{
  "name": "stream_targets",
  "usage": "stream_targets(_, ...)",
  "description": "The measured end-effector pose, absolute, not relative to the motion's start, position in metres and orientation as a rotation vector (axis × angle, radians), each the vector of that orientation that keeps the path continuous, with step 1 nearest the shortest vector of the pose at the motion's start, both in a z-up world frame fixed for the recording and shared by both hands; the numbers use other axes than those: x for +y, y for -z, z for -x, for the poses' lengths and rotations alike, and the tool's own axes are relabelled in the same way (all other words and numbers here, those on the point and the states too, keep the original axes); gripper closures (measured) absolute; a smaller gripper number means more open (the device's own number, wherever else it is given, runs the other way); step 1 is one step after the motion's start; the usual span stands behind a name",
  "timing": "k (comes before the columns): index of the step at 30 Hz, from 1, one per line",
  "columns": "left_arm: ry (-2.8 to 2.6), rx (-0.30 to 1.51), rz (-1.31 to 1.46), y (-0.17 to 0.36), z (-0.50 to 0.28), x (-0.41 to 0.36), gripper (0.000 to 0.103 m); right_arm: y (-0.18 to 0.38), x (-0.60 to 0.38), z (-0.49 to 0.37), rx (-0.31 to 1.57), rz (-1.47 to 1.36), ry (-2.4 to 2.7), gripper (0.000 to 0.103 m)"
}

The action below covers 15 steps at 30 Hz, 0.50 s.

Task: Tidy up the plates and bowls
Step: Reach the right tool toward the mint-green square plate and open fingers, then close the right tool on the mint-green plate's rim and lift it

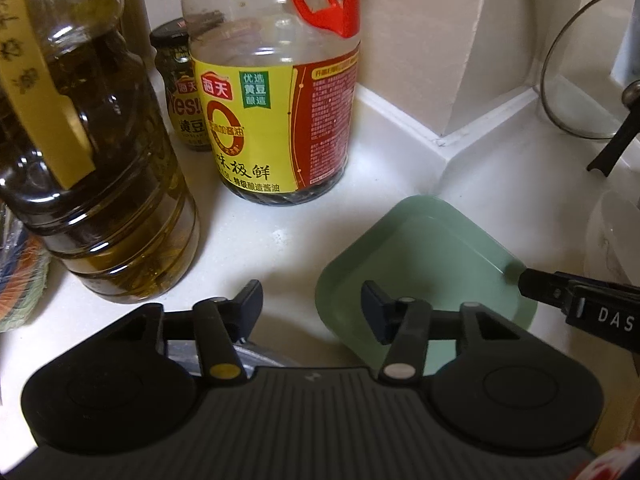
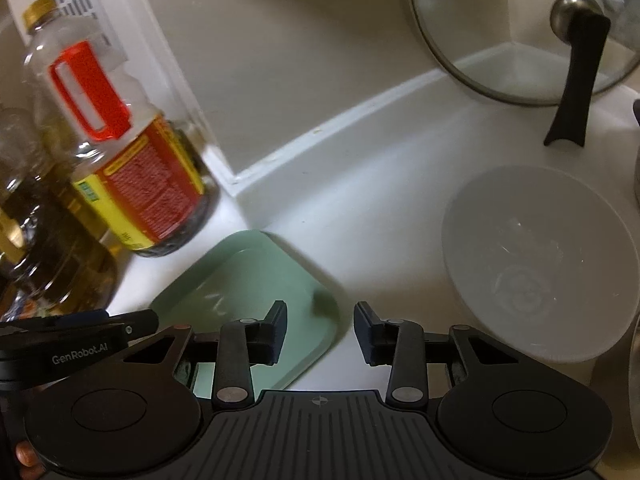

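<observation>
Pale green square plate (image 1: 424, 256), rounded corners, raised rim; both tongs half-open, empty.

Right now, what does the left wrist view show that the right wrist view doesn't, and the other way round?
Only the left wrist view shows the small dark-lidded jar behind the bottles. Only the right wrist view shows the white bowl whole; in the left it is just a sliver at the edge. Both share the green square plate, the soy sauce bottle, the oil bottle, the glass lid and the white counter.
</observation>
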<state>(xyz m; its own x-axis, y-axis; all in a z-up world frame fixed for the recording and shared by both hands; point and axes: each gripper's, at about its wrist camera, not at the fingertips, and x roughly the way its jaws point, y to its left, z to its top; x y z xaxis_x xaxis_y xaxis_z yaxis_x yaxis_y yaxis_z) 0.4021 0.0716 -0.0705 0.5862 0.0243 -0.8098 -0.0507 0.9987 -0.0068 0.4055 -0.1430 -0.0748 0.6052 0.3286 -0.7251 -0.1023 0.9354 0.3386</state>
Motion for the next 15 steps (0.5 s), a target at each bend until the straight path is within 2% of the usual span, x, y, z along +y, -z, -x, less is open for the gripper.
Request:
stream_targets(4, -0.051, 0.962, 0.032, 0.076, -0.408, 0.071, 0.062, 0.081, -0.144, -0.411, 0.908, -0.279, -0.248, 0.070)
stream_targets(6, -0.052, 0.969, 0.037, 0.078, -0.411, 0.072, 0.064, 0.084, -0.143, -0.414, 0.922, -0.276, -0.242, 0.077)
stream_targets(11, -0.053, 0.981, 0.047, 0.081, -0.414, 0.072, 0.071, 0.089, -0.142, -0.417, 0.937, -0.274, -0.239, 0.085)
stream_targets(15, -0.036, 0.984, 0.067, 0.085, -0.417, 0.073, 0.082, 0.089, -0.138, -0.418, 0.936, -0.259, -0.236, 0.093)
